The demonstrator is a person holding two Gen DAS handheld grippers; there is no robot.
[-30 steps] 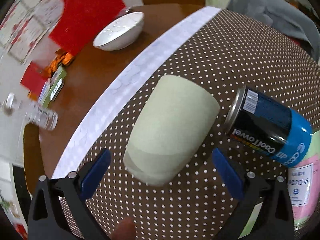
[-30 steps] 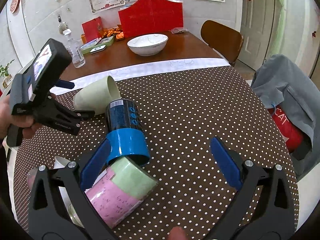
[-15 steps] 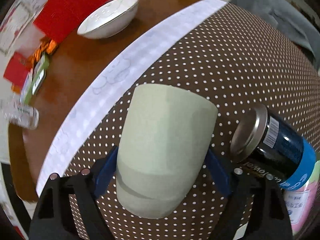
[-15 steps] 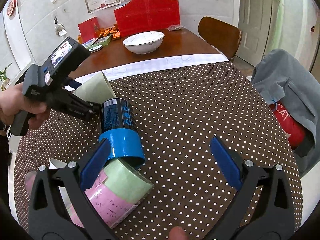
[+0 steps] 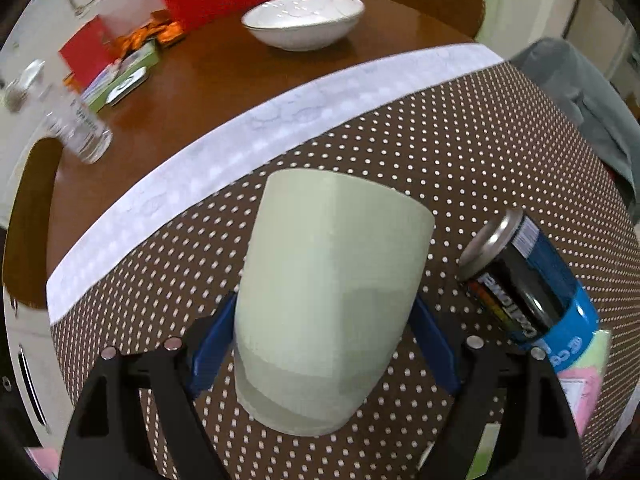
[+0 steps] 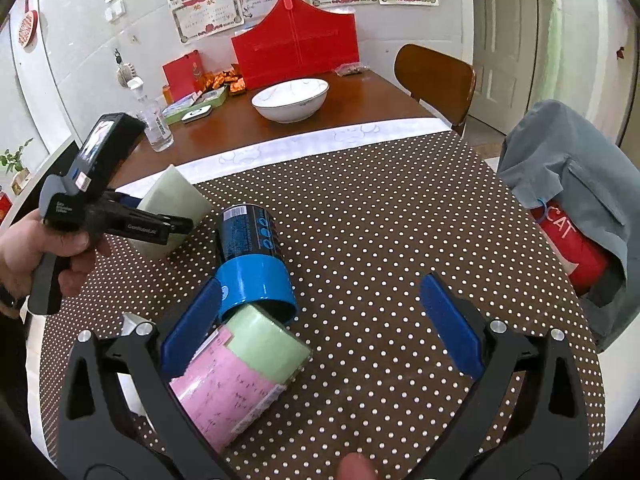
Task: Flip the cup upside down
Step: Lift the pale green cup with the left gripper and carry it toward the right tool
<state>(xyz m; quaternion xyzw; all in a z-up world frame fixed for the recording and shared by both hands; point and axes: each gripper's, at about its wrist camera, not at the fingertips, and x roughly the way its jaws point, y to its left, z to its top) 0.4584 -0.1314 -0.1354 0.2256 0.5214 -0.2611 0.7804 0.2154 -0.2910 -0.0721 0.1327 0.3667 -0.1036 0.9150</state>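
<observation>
A pale green cup point(image 5: 332, 292) lies tilted between the blue pads of my left gripper point(image 5: 324, 344), which is shut on its lower body; the wider rim end points away from the camera. In the right wrist view the same cup point(image 6: 176, 200) is held by the left gripper point(image 6: 176, 226) just above the dotted brown cloth point(image 6: 380, 216), at the left. My right gripper point(image 6: 320, 332) is open and empty, low over the cloth near the front.
A black and blue can point(image 5: 528, 280) lies on its side right of the cup, also in the right wrist view point(image 6: 250, 256). A pink and green canister point(image 6: 240, 376) lies by the right gripper's left finger. A white bowl point(image 6: 290, 98), a bottle point(image 6: 156, 120) and a red stand point(image 6: 296, 48) are at the back.
My left gripper moved in around the cup and shut on it, then turned so the scene sits more level. The right gripper has hardly moved.
</observation>
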